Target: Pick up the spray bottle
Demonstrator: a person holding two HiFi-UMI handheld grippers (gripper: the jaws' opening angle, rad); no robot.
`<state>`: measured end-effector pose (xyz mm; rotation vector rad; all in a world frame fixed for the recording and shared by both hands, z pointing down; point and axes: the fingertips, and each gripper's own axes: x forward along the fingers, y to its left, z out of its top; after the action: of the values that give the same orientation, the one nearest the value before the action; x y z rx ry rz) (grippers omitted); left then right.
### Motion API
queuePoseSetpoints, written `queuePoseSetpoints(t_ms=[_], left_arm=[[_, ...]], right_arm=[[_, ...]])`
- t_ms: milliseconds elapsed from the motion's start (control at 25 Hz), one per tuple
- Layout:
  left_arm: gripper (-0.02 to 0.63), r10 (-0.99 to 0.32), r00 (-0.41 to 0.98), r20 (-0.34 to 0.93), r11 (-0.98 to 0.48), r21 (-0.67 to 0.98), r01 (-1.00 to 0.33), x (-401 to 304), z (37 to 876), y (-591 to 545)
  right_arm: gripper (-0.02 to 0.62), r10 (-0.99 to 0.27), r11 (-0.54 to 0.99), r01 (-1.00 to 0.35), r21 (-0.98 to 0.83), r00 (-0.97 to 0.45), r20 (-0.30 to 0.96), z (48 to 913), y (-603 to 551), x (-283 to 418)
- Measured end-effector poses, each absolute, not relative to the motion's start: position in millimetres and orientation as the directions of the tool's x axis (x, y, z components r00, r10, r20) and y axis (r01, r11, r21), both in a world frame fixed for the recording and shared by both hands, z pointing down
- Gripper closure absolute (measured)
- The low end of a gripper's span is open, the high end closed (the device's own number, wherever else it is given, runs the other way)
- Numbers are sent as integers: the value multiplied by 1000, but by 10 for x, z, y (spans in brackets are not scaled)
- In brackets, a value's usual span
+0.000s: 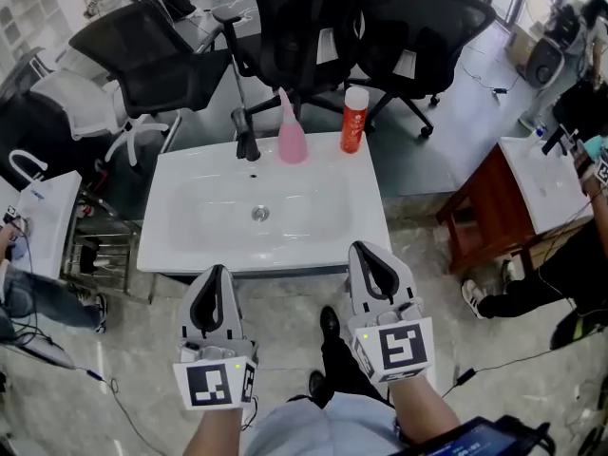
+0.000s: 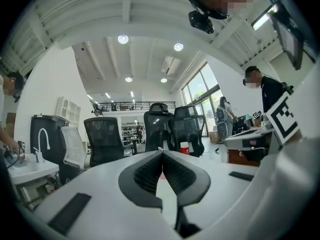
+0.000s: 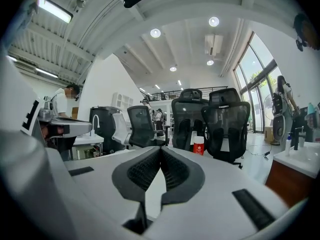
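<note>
While both grippers hang low at the near side of the washbasin, neither has anything in it. On the left gripper (image 1: 217, 275) the jaws are clenched pad to pad and empty, confirmed in the left gripper view. On the right gripper (image 1: 370, 253) it is the same: pads pressed together at the tips, nothing between them. Both sit over the floor, just short of the front rim of the white basin (image 1: 161, 255), well apart from the target.

Beyond them comes the bowl with its drain (image 1: 259, 214). On the rear ledge, left to right: black faucet (image 1: 245, 134), pink spray bottle (image 1: 291, 133), red canister (image 1: 353, 119) with a white cap. The spray bottle stands upright, just beside the faucet and apart from the canister, with a tall, thin nozzle stem. Office chairs (image 1: 313, 27) crowd behind the ledge.

Step in hand, as I judge it: approach, grasp not begun. The next move calls for one gripper to spread its jaws first, then reach across the bowl and close on the bottle's wide lower body, not the thin stem. Risk: clipping the faucet or toppling the bottle on contact.
</note>
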<state>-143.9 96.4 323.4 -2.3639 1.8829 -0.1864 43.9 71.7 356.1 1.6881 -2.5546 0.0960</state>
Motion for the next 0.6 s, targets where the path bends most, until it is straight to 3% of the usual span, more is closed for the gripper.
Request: queuePoseSetpoints(t_ms=[280,600], left_arm=[[591,-980,191,62,-199,-177,-964,-1283,3237,30],[591,-990,141,8,-140,-205,-969,-1205,2897,-815]], right_arm=[[580,-896,426,-904,-37,-428,116,3570,-317,554],[580,-873,484,-875,-29,-485,57,3234,-1297,532]])
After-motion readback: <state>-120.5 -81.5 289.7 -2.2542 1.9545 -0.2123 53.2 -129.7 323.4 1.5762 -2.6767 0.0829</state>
